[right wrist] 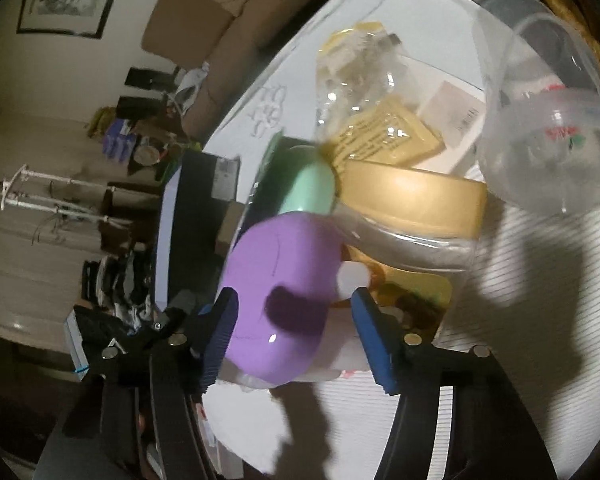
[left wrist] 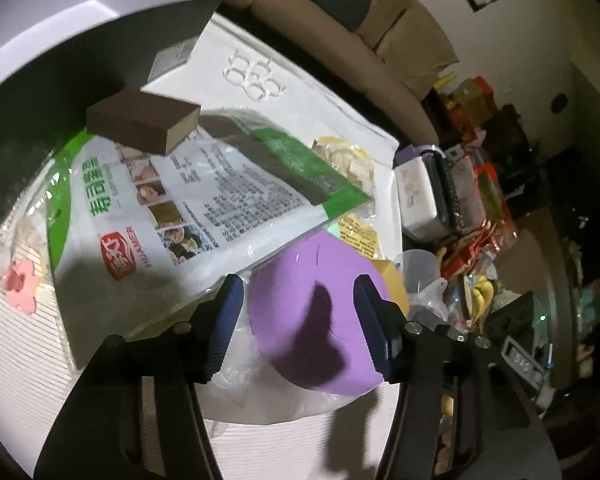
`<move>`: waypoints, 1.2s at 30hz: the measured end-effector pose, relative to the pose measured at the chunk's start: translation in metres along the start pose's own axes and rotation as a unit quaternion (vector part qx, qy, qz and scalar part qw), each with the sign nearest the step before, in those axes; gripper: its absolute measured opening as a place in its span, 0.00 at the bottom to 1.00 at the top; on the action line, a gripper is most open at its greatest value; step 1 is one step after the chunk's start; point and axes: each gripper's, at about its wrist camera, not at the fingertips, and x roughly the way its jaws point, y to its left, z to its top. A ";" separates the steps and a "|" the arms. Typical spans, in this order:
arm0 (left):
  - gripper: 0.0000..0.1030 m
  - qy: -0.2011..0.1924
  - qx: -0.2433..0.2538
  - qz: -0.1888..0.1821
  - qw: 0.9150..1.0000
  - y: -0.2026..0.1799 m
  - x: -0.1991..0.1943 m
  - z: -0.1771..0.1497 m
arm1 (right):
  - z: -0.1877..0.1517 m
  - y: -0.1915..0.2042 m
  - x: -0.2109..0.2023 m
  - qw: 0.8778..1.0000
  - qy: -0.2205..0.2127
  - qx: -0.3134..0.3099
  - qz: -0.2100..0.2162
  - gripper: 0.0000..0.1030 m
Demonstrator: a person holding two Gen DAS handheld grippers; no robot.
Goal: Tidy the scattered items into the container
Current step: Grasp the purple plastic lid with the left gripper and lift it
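- Left gripper: jaws spread wide, holding nothing, hovering over a smooth purple oval object; the object's near edge lies under the gripper's shadow, so I cannot tell whether the blue pads touch it.
- Right gripper: jaws also parted and empty, either side of what looks like the same purple oval object (blurred here); contact cannot be judged.
- Just beyond it in the right view, a mint-green rounded piece and a gold-lidded clear tub, its contents hard to make out.
- A clear plastic cup stands at far right, partly cut off.
- In the left view, a green-and-white food pouch lies flat beyond the purple object, with a brown sponge block on its far edge.
- A pink flower shape sits at left on the white ribbed surface, which shows bare room near left.
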 end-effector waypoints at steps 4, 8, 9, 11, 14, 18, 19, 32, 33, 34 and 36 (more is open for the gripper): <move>0.66 0.016 0.006 -0.009 1.000 -0.006 0.006 -0.005 | -0.001 -0.004 0.012 1.000 0.022 0.008 0.007 0.57; 0.66 0.005 0.011 -0.022 1.000 -0.013 0.002 -0.007 | -0.006 0.016 0.008 0.999 0.015 -0.044 0.022 0.40; 0.66 0.001 0.007 -0.030 1.000 -0.014 -0.001 -0.007 | -0.007 0.020 0.006 0.998 0.011 -0.057 0.019 0.40; 0.66 -0.003 -0.005 -0.079 0.997 -0.014 -0.007 -0.006 | -0.008 0.022 0.003 0.997 0.009 -0.067 0.029 0.35; 0.69 0.025 -0.035 -0.187 0.981 -0.012 -0.004 -0.005 | -0.009 0.013 0.005 0.995 0.029 -0.039 0.092 0.27; 0.79 0.005 -0.021 -0.133 0.991 -0.015 -0.003 -0.006 | -0.010 0.008 0.008 0.993 0.040 -0.014 0.115 0.25; 0.80 0.005 -0.031 -0.137 0.990 -0.012 -0.002 -0.005 | -0.010 0.008 0.008 0.992 0.040 -0.012 0.119 0.23; 0.97 0.003 -0.091 -0.150 0.984 0.014 -0.008 -0.003 | -0.019 0.035 0.016 0.981 -0.004 -0.034 0.193 0.10; 0.98 0.001 -0.108 -0.155 0.982 0.019 -0.009 -0.004 | -0.016 0.032 0.009 0.973 -0.012 -0.017 0.228 0.10; 0.99 -0.001 -0.124 -0.164 0.979 0.025 -0.008 -0.006 | -0.014 0.027 0.004 0.966 -0.018 -0.001 0.256 0.09; 1.00 0.006 -0.151 -0.181 0.972 0.032 -0.001 -0.010 | -0.010 0.018 -0.002 0.952 -0.024 0.032 0.303 0.08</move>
